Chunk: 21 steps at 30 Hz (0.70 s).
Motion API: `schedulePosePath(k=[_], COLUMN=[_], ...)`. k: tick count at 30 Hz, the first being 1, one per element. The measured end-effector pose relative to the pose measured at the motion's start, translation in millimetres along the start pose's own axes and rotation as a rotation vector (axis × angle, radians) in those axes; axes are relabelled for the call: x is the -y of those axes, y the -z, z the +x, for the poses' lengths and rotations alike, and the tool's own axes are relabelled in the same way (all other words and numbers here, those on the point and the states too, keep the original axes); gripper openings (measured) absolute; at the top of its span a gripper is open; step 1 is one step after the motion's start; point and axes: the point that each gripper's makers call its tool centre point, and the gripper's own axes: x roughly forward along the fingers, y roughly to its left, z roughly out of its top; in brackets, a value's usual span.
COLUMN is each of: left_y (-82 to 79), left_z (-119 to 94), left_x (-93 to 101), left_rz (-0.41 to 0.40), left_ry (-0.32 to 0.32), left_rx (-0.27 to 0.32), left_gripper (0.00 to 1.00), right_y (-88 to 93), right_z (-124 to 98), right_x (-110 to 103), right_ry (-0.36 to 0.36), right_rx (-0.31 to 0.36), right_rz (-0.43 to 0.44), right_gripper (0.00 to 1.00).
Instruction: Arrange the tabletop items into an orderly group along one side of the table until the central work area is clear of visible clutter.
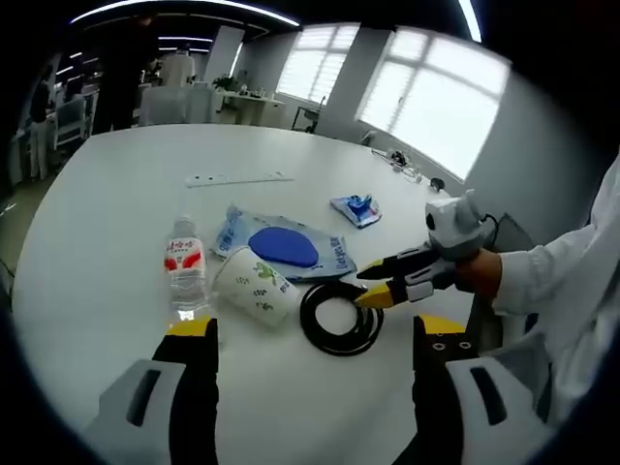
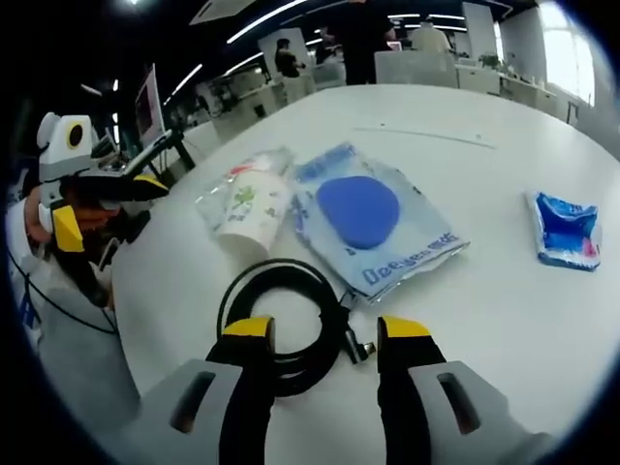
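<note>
Fingers of the right gripper [image 2: 325, 334] held apart over the black cable coil [image 2: 281, 325], nothing clamped yet.
Left gripper [image 1: 315, 334] fingers apart, empty; paper cup [image 1: 254, 283], water bottle [image 1: 185, 271], blue-pad packet [image 1: 286, 244] and small blue pouch [image 1: 356, 208] seen loosely clustered mid-tabletop [image 1: 116, 174]; grouping judged barely begun.

My left gripper [image 1: 308, 334] hovers with yellow-tipped jaws spread wide. My right gripper [image 2: 325, 334] has its jaws parted too, low over the white round table [image 1: 116, 184], white sleeve [image 1: 567, 281] behind it.
</note>
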Motion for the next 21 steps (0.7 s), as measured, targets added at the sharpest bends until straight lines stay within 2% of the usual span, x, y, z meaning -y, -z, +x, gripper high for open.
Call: schedulePosePath(k=[9, 12, 21], left_y=[9.2, 13.3, 16.3], left_z=[7, 10, 12], left_x=[-0.4, 1.0, 5.5], left_rz=[-0.009, -0.011, -0.014], left_ry=[0.007, 0.012, 0.021], left_rx=[-0.024, -0.032, -0.042], left_gripper=[0.83, 0.82, 0.81], right_y=[6.4, 10.4, 9.9], right_z=[11, 14, 15], right_x=[-2, 2, 4], right_ry=[-0.006, 0.015, 0.045], right_rx=[-0.049, -0.070, -0.084], right_rz=[-0.026, -0.048, -0.070], right_gripper=[0.23, 0.16, 0.10])
